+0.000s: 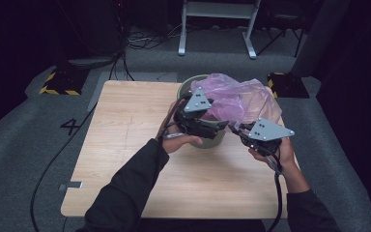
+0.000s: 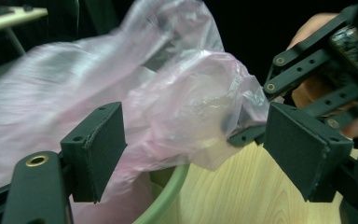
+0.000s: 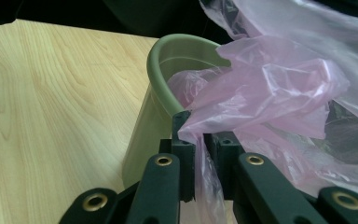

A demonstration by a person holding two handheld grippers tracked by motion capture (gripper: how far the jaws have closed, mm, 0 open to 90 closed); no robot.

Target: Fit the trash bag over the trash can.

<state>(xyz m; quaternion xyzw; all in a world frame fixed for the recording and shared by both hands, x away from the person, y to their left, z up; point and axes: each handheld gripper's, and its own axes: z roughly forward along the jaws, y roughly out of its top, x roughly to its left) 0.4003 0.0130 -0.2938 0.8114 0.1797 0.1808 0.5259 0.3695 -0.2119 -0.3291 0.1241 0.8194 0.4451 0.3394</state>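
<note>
The right claw [image 3: 199, 144] is clamped on a fold of the pink plastic bag [image 3: 279, 88], the film pinched between its two pads and trailing down below them; just beyond its tips stands the green bin [image 3: 161, 60], the bag bunched in its mouth and billowing up and away from the claw. The left claw [image 2: 196, 149] has its jaws wide apart with nothing pressed between them; the bag's loose bulge hangs just ahead of it, over the bin's rim; the right claw grips the film on the far side of that bulge; the wooden table [image 1: 125, 145] lies under both.
</note>
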